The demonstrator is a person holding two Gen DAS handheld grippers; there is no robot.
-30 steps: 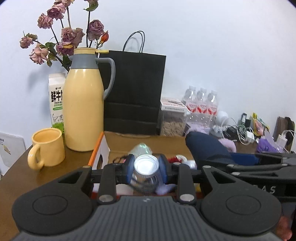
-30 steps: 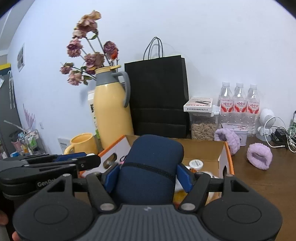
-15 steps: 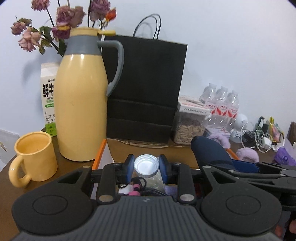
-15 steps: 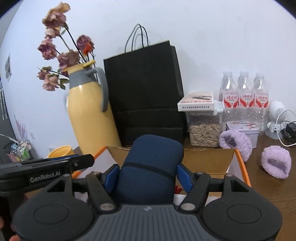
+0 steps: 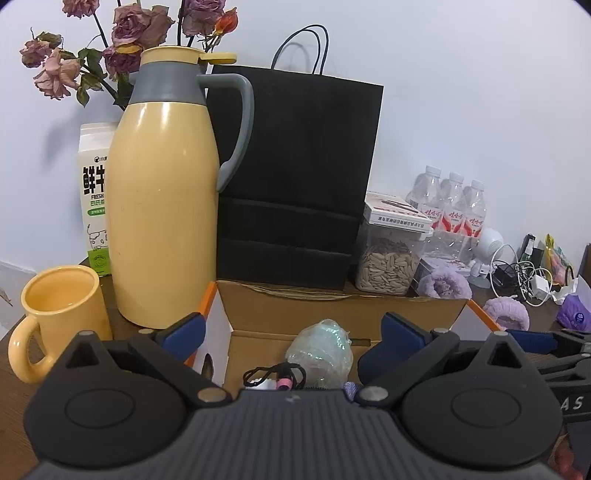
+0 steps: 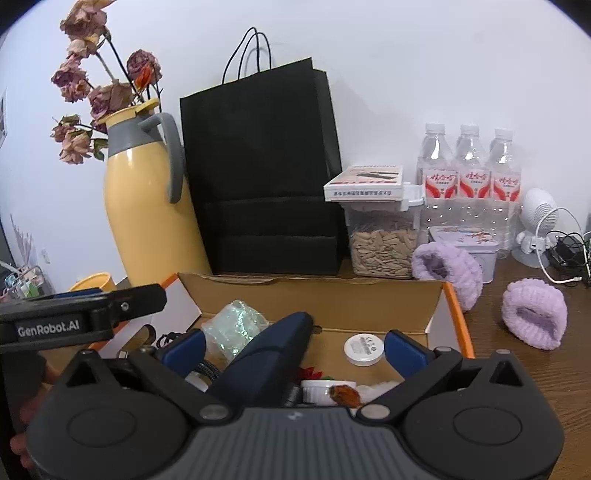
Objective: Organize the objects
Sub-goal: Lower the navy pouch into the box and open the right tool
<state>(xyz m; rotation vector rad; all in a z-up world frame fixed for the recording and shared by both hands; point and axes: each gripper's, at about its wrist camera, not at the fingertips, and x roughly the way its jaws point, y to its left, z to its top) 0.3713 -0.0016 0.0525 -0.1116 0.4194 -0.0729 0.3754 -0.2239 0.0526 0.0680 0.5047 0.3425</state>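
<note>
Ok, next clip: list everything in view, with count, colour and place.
Thermos jug: 1, yellow with grey collar, back left.
Ceramic mug: 1, yellow, left of jug.
Milk carton: 1, white and green, behind jug.
Dried roses: bunch, dusty pink, behind jug.
Paper bag: 1, black, against wall.
Seed container: 1, clear, right of bag.
Water bottles: 3, clear, red labels.
Fuzzy bands: 2, lilac, right of box.
Cardboard box: 1, brown, orange edges, centre.
Soft case: 1, navy, in box.
Left gripper: open.
Right gripper: open.
</note>
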